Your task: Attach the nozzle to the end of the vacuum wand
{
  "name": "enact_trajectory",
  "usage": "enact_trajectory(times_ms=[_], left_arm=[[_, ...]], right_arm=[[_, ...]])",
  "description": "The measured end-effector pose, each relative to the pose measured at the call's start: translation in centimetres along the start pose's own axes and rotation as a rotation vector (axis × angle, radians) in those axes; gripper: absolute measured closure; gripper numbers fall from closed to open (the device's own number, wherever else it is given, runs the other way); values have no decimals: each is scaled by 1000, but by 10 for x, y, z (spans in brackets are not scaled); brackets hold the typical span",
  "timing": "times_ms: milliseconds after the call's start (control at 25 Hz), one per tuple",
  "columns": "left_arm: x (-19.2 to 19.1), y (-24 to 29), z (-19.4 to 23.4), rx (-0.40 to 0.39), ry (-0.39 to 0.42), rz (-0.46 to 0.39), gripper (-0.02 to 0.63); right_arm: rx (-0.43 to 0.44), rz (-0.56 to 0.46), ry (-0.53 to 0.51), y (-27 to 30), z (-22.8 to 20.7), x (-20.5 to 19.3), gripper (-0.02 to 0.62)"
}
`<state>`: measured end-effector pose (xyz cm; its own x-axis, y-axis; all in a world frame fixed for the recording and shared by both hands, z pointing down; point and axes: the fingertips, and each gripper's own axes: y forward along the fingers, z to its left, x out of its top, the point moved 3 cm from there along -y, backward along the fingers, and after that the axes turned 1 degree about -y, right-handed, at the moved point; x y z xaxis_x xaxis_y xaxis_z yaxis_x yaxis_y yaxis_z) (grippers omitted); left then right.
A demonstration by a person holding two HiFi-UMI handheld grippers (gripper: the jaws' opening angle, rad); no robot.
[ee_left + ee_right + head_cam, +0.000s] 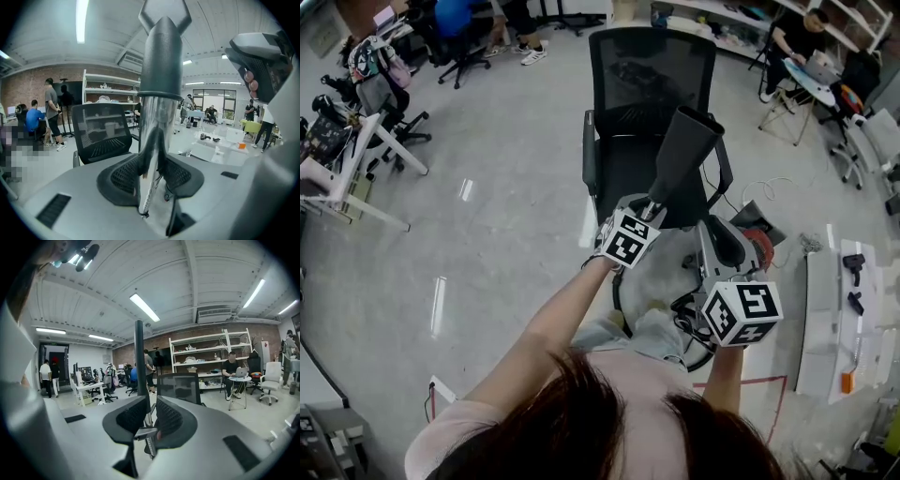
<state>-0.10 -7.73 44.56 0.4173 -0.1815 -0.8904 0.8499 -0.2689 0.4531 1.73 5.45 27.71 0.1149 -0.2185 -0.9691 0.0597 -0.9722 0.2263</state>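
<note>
In the head view my left gripper [649, 208] holds up a dark funnel-shaped nozzle [682, 150] in front of the office chair. The left gripper view shows its jaws [151, 173] shut on a shiny chrome tube [154, 124], and the dark nozzle [161, 56] sits on that tube's upper end. My right gripper [719, 270] is lower right, at the vacuum's dark handle [724, 242] and red body [759, 246]. In the right gripper view the jaws [149, 416] stand nearly together on a thin dark upright tube [139, 352].
A black mesh office chair [647, 84] stands just beyond the nozzle. Desks and chairs [356, 159] fill the far left. A white bench with small tools [848, 300] runs along the right. People sit and stand at the room's back. Cables [689, 309] lie by my feet.
</note>
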Motion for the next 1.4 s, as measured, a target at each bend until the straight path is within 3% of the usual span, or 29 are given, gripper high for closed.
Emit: enact_trajectory(times_ms=[320,1400], left_arm=[[-1,3,-4,14,-6,-6,446],[12,35,-43,105,2,28,446]], right_arm=[[0,11,7,-5,-10,-4,525],[199,92,16,-49,-99,-10,557]])
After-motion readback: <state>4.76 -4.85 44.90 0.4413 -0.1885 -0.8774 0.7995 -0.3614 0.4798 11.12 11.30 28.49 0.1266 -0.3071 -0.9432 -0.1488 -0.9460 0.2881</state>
